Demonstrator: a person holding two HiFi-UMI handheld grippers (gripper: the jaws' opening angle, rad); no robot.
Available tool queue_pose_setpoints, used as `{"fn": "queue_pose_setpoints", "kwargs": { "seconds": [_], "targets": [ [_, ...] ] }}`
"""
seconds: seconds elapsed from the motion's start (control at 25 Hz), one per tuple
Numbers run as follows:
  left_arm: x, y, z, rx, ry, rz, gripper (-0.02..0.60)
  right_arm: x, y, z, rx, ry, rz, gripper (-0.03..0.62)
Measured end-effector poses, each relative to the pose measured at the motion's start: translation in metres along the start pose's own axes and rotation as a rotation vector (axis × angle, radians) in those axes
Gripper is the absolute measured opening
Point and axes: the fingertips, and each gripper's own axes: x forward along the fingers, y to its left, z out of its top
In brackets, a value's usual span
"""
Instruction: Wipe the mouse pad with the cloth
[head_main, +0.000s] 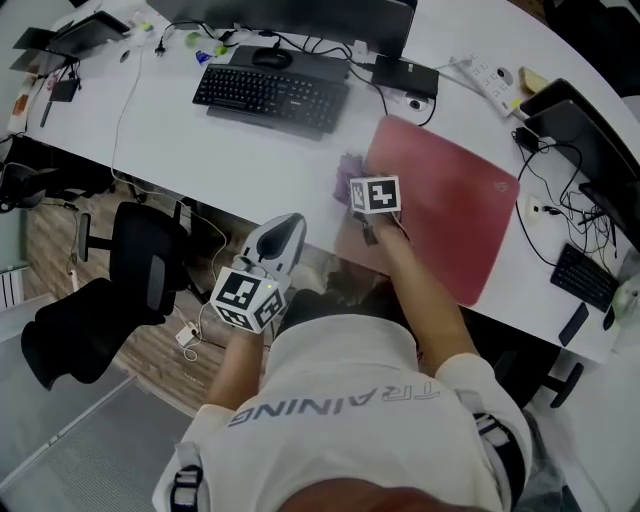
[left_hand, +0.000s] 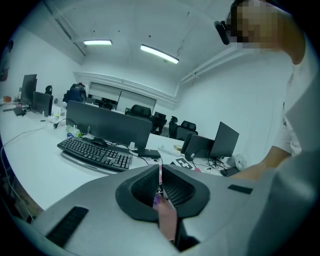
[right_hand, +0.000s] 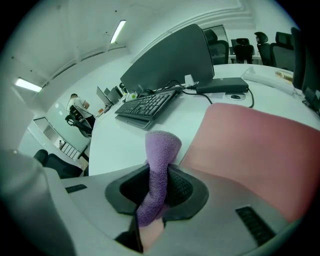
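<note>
One purple cloth (right_hand: 161, 150) was clamped in right gripper (right_hand: 160, 186), at 9 o'clock edge of one red mouse pad (head_main: 445, 215). Left gripper (left_hand: 160, 189) jaws were pressed together, nothing between, held at pad's 8 o'clock.

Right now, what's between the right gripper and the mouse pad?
The purple cloth. It is clamped in the right gripper and sticks out ahead of it, beside the mouse pad edge. The right gripper view shows this best.

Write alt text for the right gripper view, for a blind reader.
The right gripper is shut on a purple cloth beside a red mouse pad. A black keyboard and a monitor stand behind on the white desk.
</note>
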Motion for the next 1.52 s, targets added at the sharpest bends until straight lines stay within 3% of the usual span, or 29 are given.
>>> {"fn": "queue_pose_setpoints", "kwargs": {
  "seconds": [0.52, 0.72, 1.16, 1.52],
  "targets": [
    [0.036, -0.034, 0.014, 0.025, -0.006, -0.135, 0.032, -0.063, -0.079, -0.034, 0.078, -0.06, -0.064, 0.098],
    [0.052, -0.055, 0.018, 0.031, -0.001, -0.202, 0.032, -0.1, -0.127, -0.06, 0.158, -0.094, -0.103, 0.098],
    [0.083, -0.091, 0.014, 0.049, 0.033, -0.308, 0.032, -0.189, -0.223, -0.114, 0.256, -0.11, -0.288, 0.098],
    [0.097, -0.114, 0.007, 0.022, 0.054, -0.371, 0.032, -0.25, -0.284, -0.15, 0.261, -0.088, -0.459, 0.098]
  ]
}}
